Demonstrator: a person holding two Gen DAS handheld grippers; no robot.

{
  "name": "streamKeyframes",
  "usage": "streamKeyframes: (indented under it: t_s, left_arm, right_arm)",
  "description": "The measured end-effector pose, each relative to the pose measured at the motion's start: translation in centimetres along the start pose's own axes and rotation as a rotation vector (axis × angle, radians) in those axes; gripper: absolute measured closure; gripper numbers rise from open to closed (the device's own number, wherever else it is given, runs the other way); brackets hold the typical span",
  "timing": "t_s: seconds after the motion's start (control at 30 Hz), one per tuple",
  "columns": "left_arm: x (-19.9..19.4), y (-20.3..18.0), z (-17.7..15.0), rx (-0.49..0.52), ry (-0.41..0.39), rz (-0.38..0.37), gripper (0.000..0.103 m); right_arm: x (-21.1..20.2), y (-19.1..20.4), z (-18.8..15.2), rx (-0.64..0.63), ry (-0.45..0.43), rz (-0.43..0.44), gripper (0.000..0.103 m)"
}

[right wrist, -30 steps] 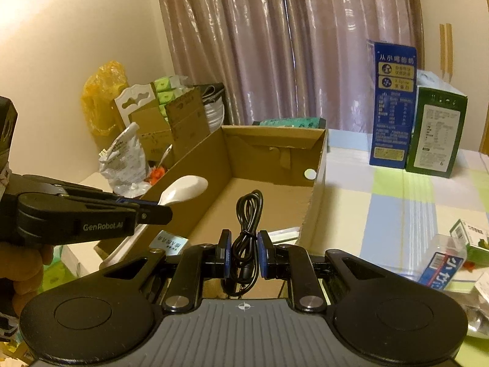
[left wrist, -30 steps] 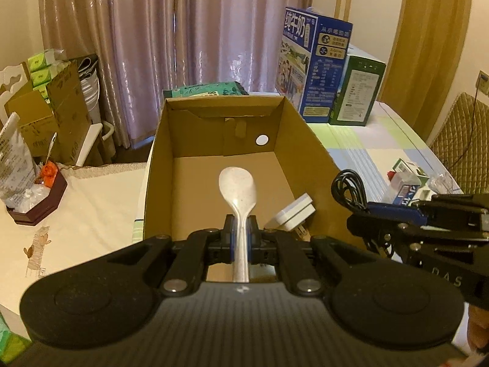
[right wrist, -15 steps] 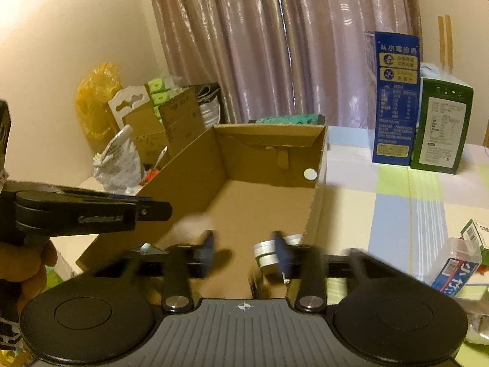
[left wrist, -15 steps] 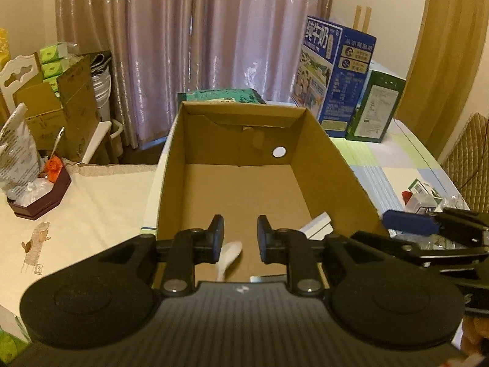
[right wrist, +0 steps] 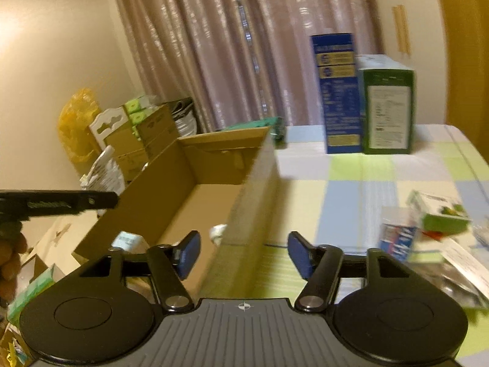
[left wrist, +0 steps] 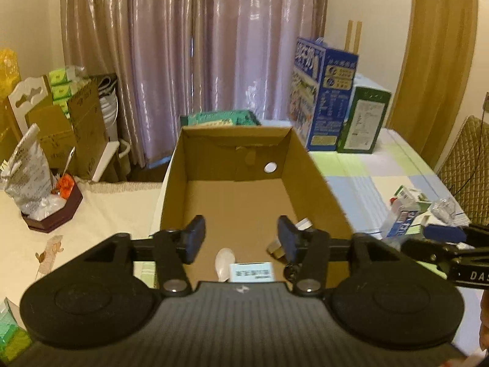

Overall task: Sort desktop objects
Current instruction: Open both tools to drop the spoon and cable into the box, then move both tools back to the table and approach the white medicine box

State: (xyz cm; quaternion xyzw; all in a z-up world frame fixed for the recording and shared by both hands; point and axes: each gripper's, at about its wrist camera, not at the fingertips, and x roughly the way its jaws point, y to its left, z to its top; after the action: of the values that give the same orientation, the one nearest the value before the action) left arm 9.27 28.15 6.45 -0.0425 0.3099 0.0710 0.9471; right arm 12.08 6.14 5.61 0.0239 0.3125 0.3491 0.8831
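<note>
An open cardboard box [left wrist: 318, 171] stands on the table; it also shows in the right wrist view [right wrist: 256, 180]. Inside, at its near end, lie a white spoon [left wrist: 224, 263], a small light blue packet [left wrist: 251, 272], a white charger [left wrist: 302, 224] and a bit of black cable [left wrist: 290, 272]. My left gripper [left wrist: 241, 238] is open and empty above the box's near end. My right gripper [right wrist: 244, 253] is open and empty over the box's right wall. The right gripper also shows in the left wrist view [left wrist: 443, 234], to the right of the box.
Small cartons and packets [right wrist: 428, 223] lie on the checked tablecloth [right wrist: 351, 183] right of the box. A tall blue carton [left wrist: 324, 91] and a green one [left wrist: 363, 119] stand at the back. A bag and a wooden tray [left wrist: 52, 217] sit left.
My left gripper opened and dropped the spoon into the box, then pulled back. My right gripper opened, let go of the black cable into the box and swung right.
</note>
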Motion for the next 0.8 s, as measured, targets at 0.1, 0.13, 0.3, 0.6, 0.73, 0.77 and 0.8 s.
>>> streamKeyframes:
  t_s: [0.1, 0.13, 0.3, 0.6, 0.73, 0.77, 0.8]
  left_arm:
    - [-1.6, -1.5, 0.0, 0.002, -0.024, -0.027, 0.037]
    - [-2.1, -2.2, -0.1, 0.008, -0.033, -0.036, 0.034]
    - [-4.3, -7.0, -0.8, 0.078, -0.065, -0.109, 0.014]
    - [-4.7, -17.7, -3.5, 0.275, -0.025, -0.302, 0.002]
    - [-3.0, -21.1, -4.8, 0.316, 0.057, -0.384, 0.002]
    - [-2.5, -21.9, -5.0, 0.334, 0.072, -0.389, 0.002]
    - [-2.2, -22.5, -5.3, 0.353, 0.082, -0.389, 0.002]
  right_arm:
    - [-2.4, -1.8, -1.1, 0.025, -0.009, -0.037, 0.028]
    - [-3.3, -2.5, -1.5, 0.037, -0.006, -0.053, 0.025]
    - [-7.4, -5.7, -4.4, 0.077, 0.018, -0.124, 0.015]
    - [-13.9, -11.5, -8.3, 0.138, 0.045, -0.258, 0.008]
    - [-16.1, -13.8, -9.3, 0.157, 0.045, -0.291, 0.006]
    - [-16.5, -14.2, -9.4, 0.159, 0.047, -0.294, 0.006]
    - [-16.9, -14.7, -9.4, 0.159, 0.05, -0.297, 0.006]
